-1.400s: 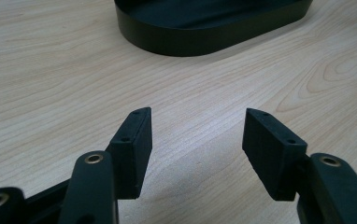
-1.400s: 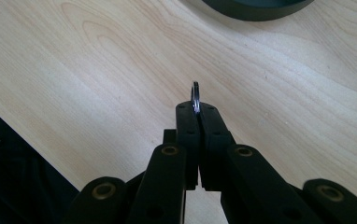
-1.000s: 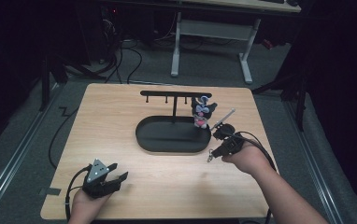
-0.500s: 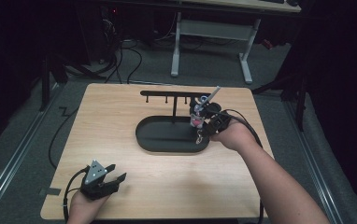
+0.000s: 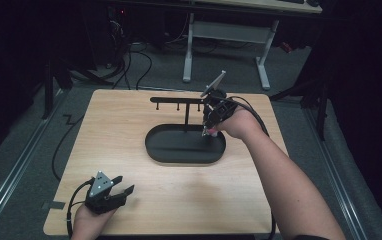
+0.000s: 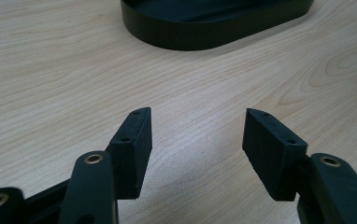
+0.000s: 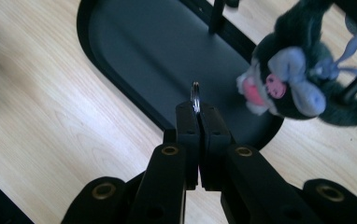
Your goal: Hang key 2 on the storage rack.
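Right gripper [image 7: 198,108] clamped on metal ring [image 7: 195,95], held above right end of black tray [image 7: 134,51]. Plush toy [image 7: 289,86] hangs beside ring, by rack [image 5: 179,100]. Left gripper [image 6: 195,133] wide, empty, low over table [image 6: 50,70].

- right gripper [image 7: 198,109]: black jaws, brass-coloured screws; silver metal ring [image 7: 195,97] pinched at its tips
- plush toy [image 7: 289,88] just right of those tips: dark grey fur, pale lilac ears, white muzzle, pink nose and mouth
- oval tray [image 7: 134,42] under and ahead of the tips: matte black, black rack post
- left gripper [image 6: 195,140]: black pads, grey plate on top
- table [image 6: 64,70]: light wood grain
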